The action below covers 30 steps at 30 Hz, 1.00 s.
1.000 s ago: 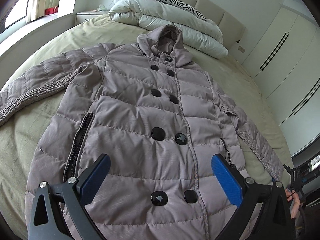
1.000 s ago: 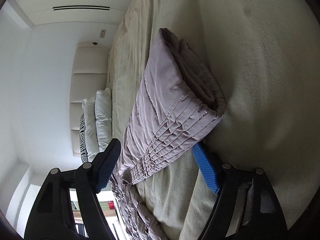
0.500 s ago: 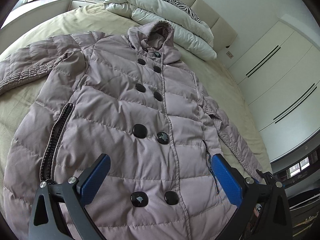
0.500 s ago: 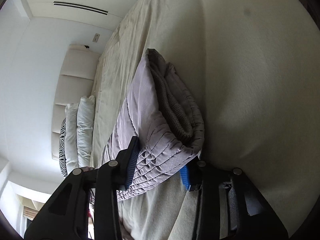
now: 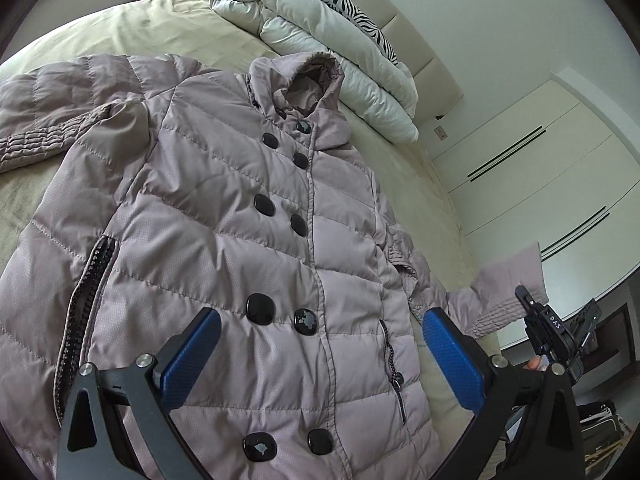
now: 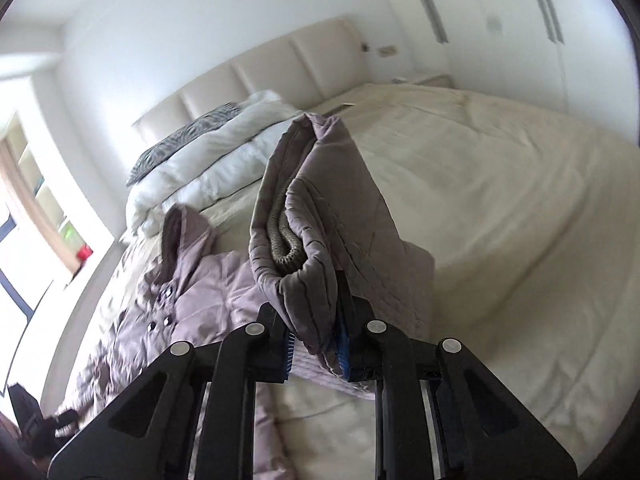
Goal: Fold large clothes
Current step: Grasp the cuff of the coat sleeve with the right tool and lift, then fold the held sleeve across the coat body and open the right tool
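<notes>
Item: large quilted coat (image 5: 248,240), grey-mauve, double row of dark buttons, hooded.

Right hand-held gripper (image 6: 316,350): clamped on the cuff end of one sleeve (image 6: 320,208), which is lifted clear of the bed (image 6: 500,208) and stands up just ahead of the fingers; a ribbed inner cuff shows inside the fold.

Left hand-held gripper (image 5: 320,354): fingers wide apart, holding nothing, hovering directly over the lower front of the coat, between the bottom button pairs.

Position: coat lies flat, front up, buttoned, hem nearest the left hand-held gripper, hood (image 5: 312,84) farthest. Other sleeve is spread out on the bed, far off to that gripper's left.

Handling (judged): soft, puffy, light for its bulk; smooth shell likely slippery, and the padding will spring back from a fold. Best holds: cuffs, hem corners, shoulder seams, where fabric is thinner and stitched.

Room: open bedspread beyond the raised sleeve and to the left of the coat. Folded duvet (image 5: 320,44) and zebra pillow (image 5: 340,0) lie past the hood, against the headboard. The bed edge falls away to the right of the left hand-held gripper, toward the wardrobe (image 5: 540,168).
</notes>
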{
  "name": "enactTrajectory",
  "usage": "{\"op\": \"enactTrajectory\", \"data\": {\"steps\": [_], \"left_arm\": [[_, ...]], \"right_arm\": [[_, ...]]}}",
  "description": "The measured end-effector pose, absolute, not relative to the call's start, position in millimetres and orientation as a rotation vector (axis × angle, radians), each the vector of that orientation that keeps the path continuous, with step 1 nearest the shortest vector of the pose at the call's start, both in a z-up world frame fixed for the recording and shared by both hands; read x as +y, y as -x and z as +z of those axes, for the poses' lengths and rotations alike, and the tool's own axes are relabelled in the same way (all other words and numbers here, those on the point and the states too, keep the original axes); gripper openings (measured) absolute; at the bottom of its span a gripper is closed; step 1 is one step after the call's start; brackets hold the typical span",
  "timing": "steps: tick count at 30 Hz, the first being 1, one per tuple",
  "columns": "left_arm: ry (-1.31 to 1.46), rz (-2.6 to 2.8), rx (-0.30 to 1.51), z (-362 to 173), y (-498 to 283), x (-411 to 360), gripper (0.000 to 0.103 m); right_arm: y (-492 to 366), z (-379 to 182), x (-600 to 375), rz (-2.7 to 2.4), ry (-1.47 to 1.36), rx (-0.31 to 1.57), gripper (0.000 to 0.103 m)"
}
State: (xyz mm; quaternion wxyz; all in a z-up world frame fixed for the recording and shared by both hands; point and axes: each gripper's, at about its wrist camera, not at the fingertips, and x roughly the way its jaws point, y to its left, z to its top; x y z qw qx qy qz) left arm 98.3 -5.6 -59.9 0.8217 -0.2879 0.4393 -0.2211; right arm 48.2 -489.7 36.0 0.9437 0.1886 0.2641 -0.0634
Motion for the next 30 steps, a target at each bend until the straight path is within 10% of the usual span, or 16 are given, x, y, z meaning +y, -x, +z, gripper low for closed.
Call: {"op": "enactTrajectory", "data": {"steps": [13, 15, 17, 30], "left_arm": [[0.735, -0.585, 1.032, -93, -128, -5, 0.103], [0.753, -0.613, 1.055, -97, -134, -14, 0.103], [0.776, -0.643, 1.070, -99, -141, -25, 0.103], [0.662, -0.641, 1.231, -120, -181, -104, 0.099]], "right_arm": [[-112, -70, -255, 0.110, -0.045, 0.841, 0.022], [-109, -75, -244, 0.139, -0.006, 0.851, 0.043], [-118, -88, -238, 0.167, -0.015, 0.868, 0.090], [-35, -95, -348, 0.139, -0.451, 0.896, 0.090]]}}
